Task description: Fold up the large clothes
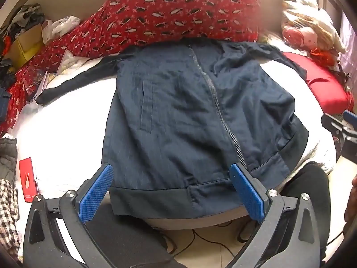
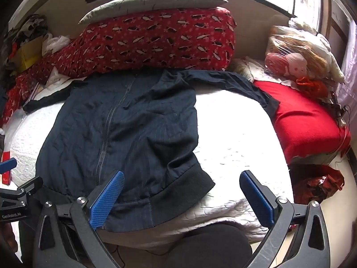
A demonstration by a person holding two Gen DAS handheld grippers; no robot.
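Observation:
A dark navy zip jacket (image 1: 178,116) lies flat, front up, on a white bed (image 1: 73,120), hem toward me, sleeves spread to both sides. My left gripper (image 1: 170,192) hovers open above the hem, its blue pads wide apart and touching nothing. In the right wrist view the same jacket (image 2: 125,129) fills the left half, with one sleeve (image 2: 234,82) reaching toward a red cushion (image 2: 308,120). My right gripper (image 2: 181,197) stands open over the jacket's right hem corner and the bare sheet, holding nothing. The right gripper (image 1: 341,127) also shows at the left wrist view's right edge.
A red patterned quilt (image 1: 174,15) with a grey pillow on top is piled at the head of the bed. Bagged soft toys (image 2: 296,55) sit at the back right. Boxes and clutter (image 1: 24,42) crowd the left. A person's dark-clad legs (image 2: 207,245) stand at the bed's near edge.

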